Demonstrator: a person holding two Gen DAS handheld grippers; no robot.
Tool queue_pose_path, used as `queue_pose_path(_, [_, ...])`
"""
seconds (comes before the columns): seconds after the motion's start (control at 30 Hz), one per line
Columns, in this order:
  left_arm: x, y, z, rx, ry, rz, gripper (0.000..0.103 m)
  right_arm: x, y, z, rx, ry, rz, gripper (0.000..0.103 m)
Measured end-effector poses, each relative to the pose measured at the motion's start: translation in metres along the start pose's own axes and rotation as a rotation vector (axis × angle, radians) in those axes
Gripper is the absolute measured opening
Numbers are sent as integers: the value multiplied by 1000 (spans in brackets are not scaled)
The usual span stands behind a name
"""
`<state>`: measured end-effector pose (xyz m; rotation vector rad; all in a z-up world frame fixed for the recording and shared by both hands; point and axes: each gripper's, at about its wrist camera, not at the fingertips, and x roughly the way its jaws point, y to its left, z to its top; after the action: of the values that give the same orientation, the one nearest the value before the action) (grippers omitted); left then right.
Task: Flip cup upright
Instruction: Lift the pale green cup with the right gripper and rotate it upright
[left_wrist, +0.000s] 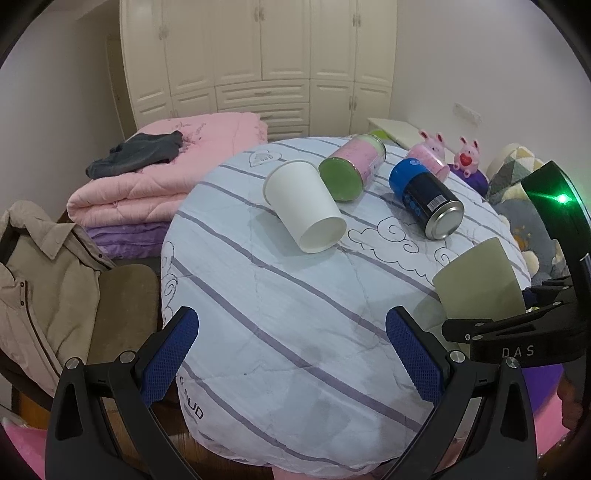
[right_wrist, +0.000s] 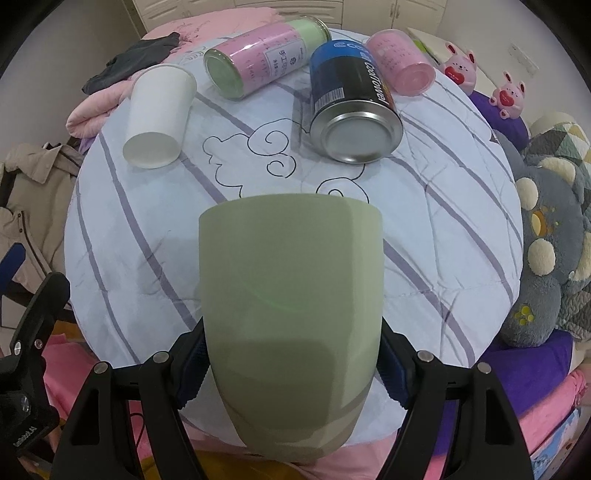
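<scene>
Striped quilt (right_wrist: 424, 236) below, green cup (right_wrist: 291, 310) clamped in right claw (right_wrist: 291, 369), left claw (left_wrist: 291, 354) wide open

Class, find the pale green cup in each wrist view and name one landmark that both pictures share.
Left wrist view: the green cup is at the right edge, above the right gripper that holds it.
Right wrist view: the green cup fills the lower centre, clamped between the jaws.
Shared landmark: the white paper cup lying on its side on the striped quilt.
</scene>
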<state>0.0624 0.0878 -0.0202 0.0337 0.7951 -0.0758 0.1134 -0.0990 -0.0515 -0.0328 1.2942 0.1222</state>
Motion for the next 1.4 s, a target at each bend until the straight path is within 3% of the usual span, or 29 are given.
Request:
queue_pose_path(0.9, [-26, 0, -1, -35, -34, 43, 102, -17, 0, 14, -47, -34, -18, 79])
queue_pose_path(1.1, [-25, -2, -1, -32, -29, 47, 102, -30, -6, 17, -21, -98, 33, 90])
queue_pose_path(1.4, [-25, -10, 5, -35, -36, 43, 102, -38, -16, 19, -1, -104, 35, 90])
